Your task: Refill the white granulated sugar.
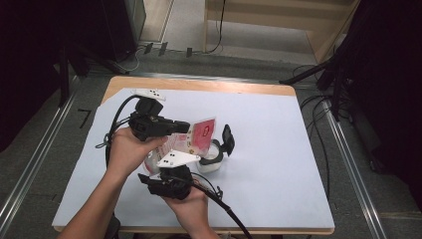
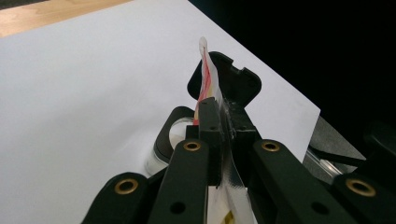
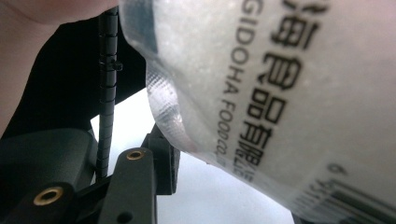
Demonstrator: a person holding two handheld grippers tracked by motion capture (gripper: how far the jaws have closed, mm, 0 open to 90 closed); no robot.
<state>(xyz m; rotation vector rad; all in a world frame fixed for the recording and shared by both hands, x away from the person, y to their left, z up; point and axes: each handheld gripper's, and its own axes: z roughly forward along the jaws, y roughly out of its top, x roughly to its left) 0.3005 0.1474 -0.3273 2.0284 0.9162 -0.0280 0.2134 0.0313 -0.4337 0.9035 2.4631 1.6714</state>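
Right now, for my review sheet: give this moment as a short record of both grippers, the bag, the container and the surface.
left gripper: shut on bag, upper part
right gripper: at bag's lower part; grip cannot be told
bag: clear, red-and-white label, held tilted over the container
container: clear, black flip lid open, standing on the sheet
sheet: white, covering a wooden table

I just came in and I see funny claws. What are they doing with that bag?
A person holds a gripper in each hand over a table covered in white paper. The left gripper is shut on the top edge of a red and white bag, holding it above a small open jar with a black flip lid. The right gripper is at the bag's lower part, where see-through plastic shows white grains inside. It looks like they mean to pour the grains into the jar.
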